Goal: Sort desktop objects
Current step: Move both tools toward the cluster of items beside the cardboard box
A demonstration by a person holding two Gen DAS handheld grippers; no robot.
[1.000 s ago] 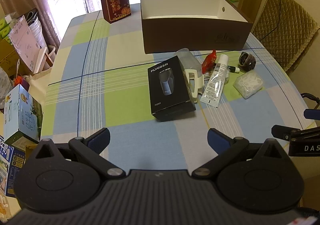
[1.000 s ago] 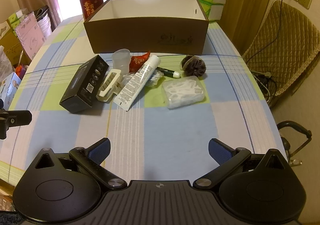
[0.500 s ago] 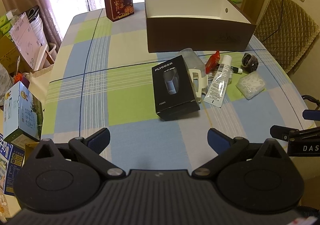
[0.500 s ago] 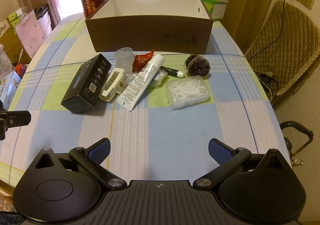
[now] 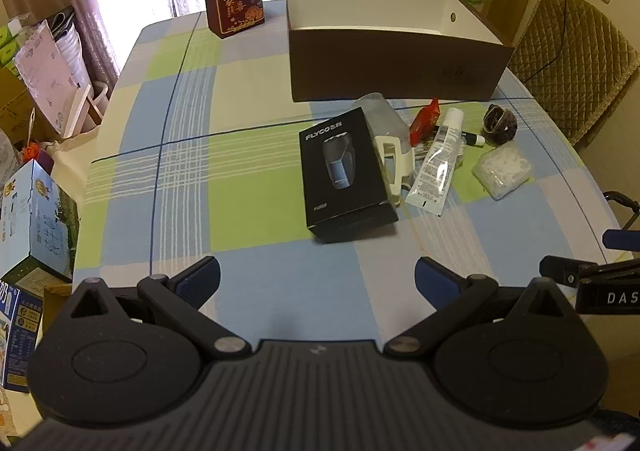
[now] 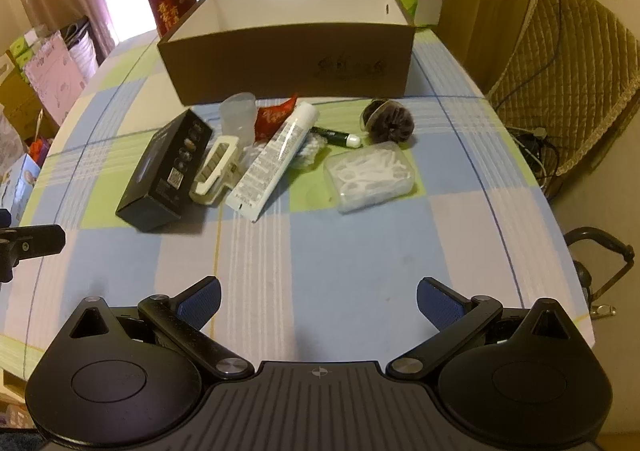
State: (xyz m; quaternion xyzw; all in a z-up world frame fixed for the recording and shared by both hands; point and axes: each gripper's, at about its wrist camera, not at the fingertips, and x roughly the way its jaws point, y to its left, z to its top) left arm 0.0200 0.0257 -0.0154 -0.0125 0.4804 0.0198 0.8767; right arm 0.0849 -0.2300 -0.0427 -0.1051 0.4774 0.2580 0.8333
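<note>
The things to sort all lie in a small heap on the desk (image 6: 320,251), just in front of the big brown box (image 6: 288,63). The black box (image 5: 344,175) is on the left side of the heap, and a white clip (image 6: 216,167) lies right against it. Next to that are a long white tube (image 6: 276,159), a clear cup (image 6: 238,117), a red packet (image 6: 274,117), a small green pen (image 6: 334,137), a dark scrunchie (image 6: 390,123) and a clear case of white picks (image 6: 370,175). As far as I can see into it, the brown box has nothing inside yet, so I think the sorting has not begun and every thing is left to do. The left gripper (image 5: 318,277) hangs over the near part of the desk with its fingers wide apart, holding nothing. The right gripper (image 6: 318,299) is the same, fingers apart and empty, well back from the heap.
</note>
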